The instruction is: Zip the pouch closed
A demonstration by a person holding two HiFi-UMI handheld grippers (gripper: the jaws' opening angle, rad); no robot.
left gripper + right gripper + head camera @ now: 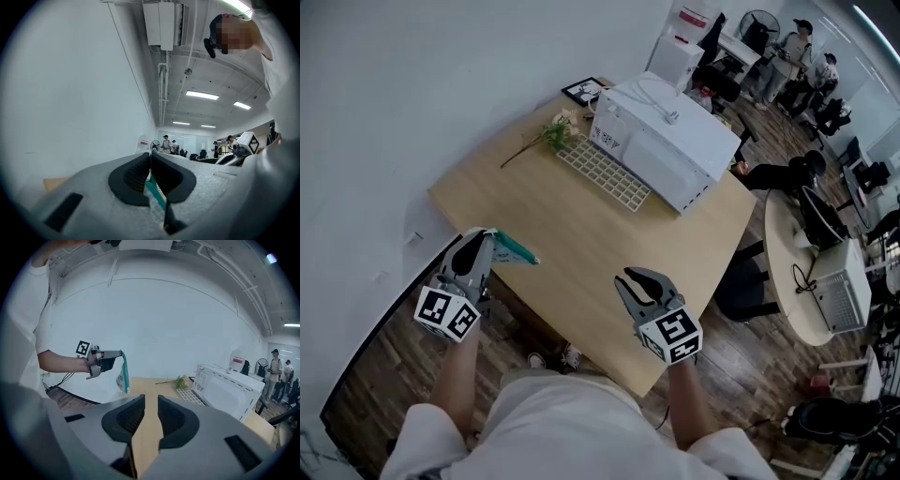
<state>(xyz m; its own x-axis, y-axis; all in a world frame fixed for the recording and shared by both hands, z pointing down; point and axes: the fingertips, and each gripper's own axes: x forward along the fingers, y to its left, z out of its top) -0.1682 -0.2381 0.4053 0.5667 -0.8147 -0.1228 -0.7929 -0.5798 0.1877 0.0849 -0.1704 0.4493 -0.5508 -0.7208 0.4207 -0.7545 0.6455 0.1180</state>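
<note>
1. Overhead first, in the head view: grips a teal-edged pouch (517, 250) in the left tool (491, 240), at the near left corner of the wooden surface (572, 225).
2. Holds the right tool (639, 278) over the near edge of that surface, well apart from the pouch, with nothing in it.
3. Farther back on the surface: a white microwave (661, 141), a white grid rack (605, 173) just beside its front, a flower sprig (551, 134) near the rack's far end, and a black-framed picture (584, 91) at the far corner.
4. Next, in the left gripper view: left tool (151, 161) pressed shut on the pouch's teal strip (155, 193), which runs down between the pads towards the camera.
5. Beyond those jaws: a white wall on the left, people (166, 143) standing far off, and the right tool's marker cube (247, 142) at the right.
6. Lastly, in the right gripper view: right tool (151, 401) with its jaws narrowly apart, bare wood showing through the gap and nothing between the pads.
7. Up at the left of that view: the left tool (119, 353) on a bare forearm, the pouch (123, 377) hanging down from its tips with the teal edge along one side.
8. To the right, on the surface (145, 385): the sprig (181, 381), the rack (191, 394) and the microwave (229, 387).
</note>
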